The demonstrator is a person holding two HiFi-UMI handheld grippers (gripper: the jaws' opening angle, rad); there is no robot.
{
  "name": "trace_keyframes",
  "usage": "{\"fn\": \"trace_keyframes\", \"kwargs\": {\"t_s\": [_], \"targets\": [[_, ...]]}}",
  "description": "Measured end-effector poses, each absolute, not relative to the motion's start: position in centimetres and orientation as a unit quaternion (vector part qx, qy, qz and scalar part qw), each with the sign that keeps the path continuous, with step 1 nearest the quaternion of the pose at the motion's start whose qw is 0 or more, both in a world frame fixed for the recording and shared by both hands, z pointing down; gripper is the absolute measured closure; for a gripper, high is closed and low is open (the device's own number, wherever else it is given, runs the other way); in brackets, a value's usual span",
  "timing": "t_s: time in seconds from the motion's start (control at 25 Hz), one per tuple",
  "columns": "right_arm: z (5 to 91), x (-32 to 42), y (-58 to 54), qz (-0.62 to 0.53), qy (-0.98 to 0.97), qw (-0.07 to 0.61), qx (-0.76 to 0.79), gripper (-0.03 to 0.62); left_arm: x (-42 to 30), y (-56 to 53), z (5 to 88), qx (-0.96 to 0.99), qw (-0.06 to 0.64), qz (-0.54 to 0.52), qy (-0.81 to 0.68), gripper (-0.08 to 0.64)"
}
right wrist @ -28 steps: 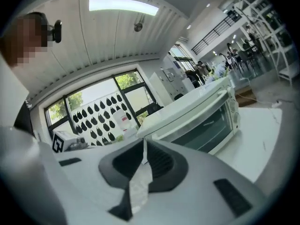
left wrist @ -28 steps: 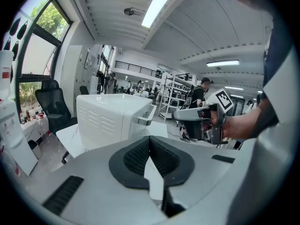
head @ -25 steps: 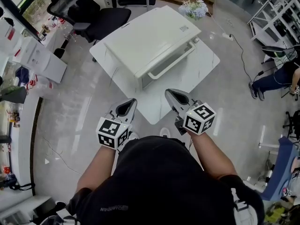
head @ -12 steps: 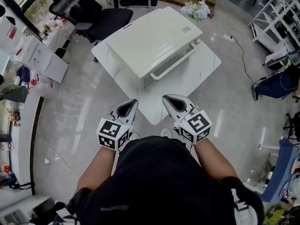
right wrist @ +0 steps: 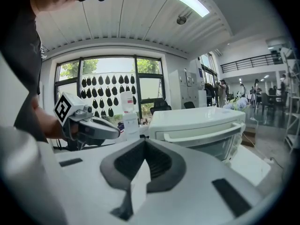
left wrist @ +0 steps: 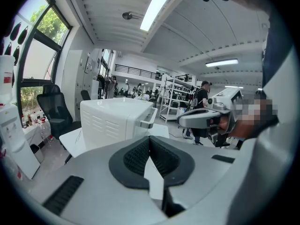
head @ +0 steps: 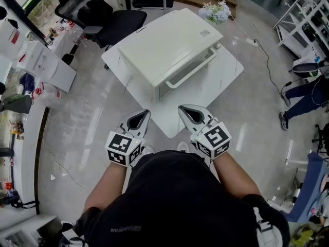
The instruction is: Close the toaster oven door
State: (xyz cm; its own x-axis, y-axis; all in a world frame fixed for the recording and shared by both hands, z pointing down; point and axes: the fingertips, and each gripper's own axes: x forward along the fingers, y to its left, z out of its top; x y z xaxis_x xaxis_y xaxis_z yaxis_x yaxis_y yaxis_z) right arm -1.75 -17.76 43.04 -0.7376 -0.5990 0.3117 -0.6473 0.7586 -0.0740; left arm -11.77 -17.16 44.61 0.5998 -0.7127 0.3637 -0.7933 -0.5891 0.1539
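The white toaster oven (head: 164,45) stands on a small white table (head: 218,81), its door up against the body and its bar handle (head: 187,70) facing me. Both grippers hover short of the table's near corner, apart from the oven. My left gripper (head: 146,112) is shut with nothing in it, and my right gripper (head: 182,109) is shut and empty too. In the left gripper view the shut jaws (left wrist: 149,138) point at the oven's vented side (left wrist: 112,121). Past the shut right gripper (right wrist: 144,140) in its own view, the oven's front and handle (right wrist: 201,134) show.
Black office chairs (head: 105,17) stand behind the table. A white cabinet (head: 46,66) is at the left, a bunch of flowers (head: 216,9) beyond the oven, metal shelving (head: 303,9) at the top right. A person (head: 308,91) walks at the right. A cable (head: 264,50) runs over the floor.
My right gripper has shifted a little to the left and rolled, so its marker cube faces differently. The left gripper has stayed put. The person at the right has moved.
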Motion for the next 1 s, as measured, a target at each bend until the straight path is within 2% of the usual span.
{"fn": "trace_keyframes", "kwargs": {"t_s": [1.0], "targets": [[43.32,-1.59,-17.96,0.106,-0.927,0.131,0.335,0.591,-11.56,-17.19,43.93,0.883,0.147,0.129,-0.427,0.557]]}}
